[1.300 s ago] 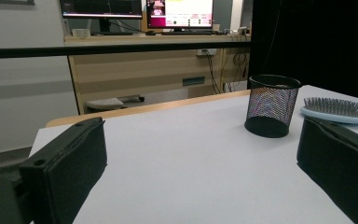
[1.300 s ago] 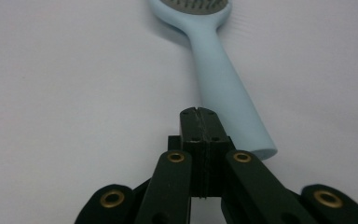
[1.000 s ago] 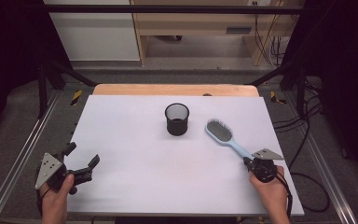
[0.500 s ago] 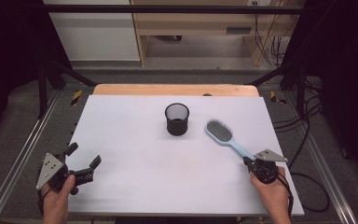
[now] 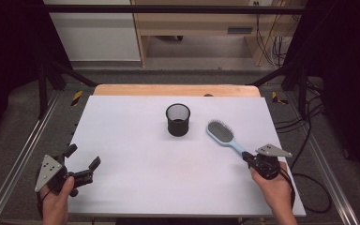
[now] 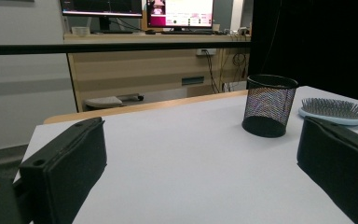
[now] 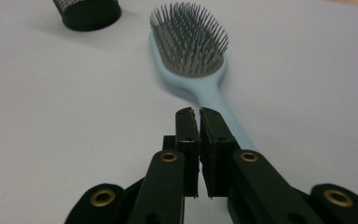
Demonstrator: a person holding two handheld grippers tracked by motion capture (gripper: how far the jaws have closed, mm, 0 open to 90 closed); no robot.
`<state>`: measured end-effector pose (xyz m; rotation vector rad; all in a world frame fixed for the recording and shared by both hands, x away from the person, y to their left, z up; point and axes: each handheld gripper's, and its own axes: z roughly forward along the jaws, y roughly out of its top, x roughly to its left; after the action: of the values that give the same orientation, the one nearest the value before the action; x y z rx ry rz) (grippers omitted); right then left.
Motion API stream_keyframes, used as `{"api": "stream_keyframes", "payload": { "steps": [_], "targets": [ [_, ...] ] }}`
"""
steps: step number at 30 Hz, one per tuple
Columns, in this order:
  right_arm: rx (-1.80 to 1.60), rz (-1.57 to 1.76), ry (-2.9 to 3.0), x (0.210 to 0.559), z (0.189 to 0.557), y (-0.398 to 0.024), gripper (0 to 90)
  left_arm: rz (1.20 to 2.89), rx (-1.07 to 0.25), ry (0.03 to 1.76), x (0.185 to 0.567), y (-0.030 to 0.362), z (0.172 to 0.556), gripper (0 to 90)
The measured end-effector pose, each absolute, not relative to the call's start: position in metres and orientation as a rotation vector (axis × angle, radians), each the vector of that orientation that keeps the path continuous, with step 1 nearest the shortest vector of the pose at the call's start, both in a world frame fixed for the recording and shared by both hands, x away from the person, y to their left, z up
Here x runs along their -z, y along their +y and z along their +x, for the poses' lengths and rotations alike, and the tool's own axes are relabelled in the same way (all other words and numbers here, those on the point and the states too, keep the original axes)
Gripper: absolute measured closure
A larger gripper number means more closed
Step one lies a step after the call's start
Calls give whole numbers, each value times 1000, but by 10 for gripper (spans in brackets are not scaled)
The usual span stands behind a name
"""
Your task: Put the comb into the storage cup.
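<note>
A light-blue hairbrush [image 5: 220, 131] lies bristles up on the white table [image 5: 136, 187], right of a black mesh cup [image 5: 178, 120]. My right gripper [image 5: 244, 157] sits at the end of the brush handle. In the right gripper view its jaws [image 7: 199, 112] stand a thin slit apart, having just been opening, with nothing between them. The brush [image 7: 189, 42] stretches away ahead, its handle passing beside the right jaw. My left gripper [image 5: 83, 156] rests wide open at the table's near left corner; in its own view [image 6: 200, 154] the cup [image 6: 269, 105] and brush [image 6: 331, 108] lie far ahead.
A wooden strip [image 5: 173, 90] runs along the table's far edge. Metal frame rails [image 5: 14, 159] flank both sides, and cables [image 5: 309, 140] trail on the floor to the right. A desk with monitors [image 6: 177, 9] stands beyond the table.
Neither hand has visibly shifted, and the brush and cup lie where they were.
</note>
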<state>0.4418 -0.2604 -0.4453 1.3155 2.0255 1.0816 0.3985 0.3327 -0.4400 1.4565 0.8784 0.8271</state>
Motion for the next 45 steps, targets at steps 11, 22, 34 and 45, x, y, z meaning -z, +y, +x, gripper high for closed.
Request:
{"api": "stream_keyframes", "payload": {
  "steps": [11, 22, 34, 45],
  "targets": [
    [-995, 1263, 2118, 407, 481, -262, 347, 1449, -824, 886, 440, 334, 399, 14],
    [-867, 1333, 2162, 420, 508, -266, 151, 1458, -826, 885, 440, 334, 399, 14],
    [-865, 1342, 2223, 430, 519, -264, 94, 1458, -828, 889, 441, 335, 399, 14],
    [-847, 1387, 2289, 441, 528, -261, 109, 1456, -824, 891, 441, 335, 399, 14]
  ]
}}
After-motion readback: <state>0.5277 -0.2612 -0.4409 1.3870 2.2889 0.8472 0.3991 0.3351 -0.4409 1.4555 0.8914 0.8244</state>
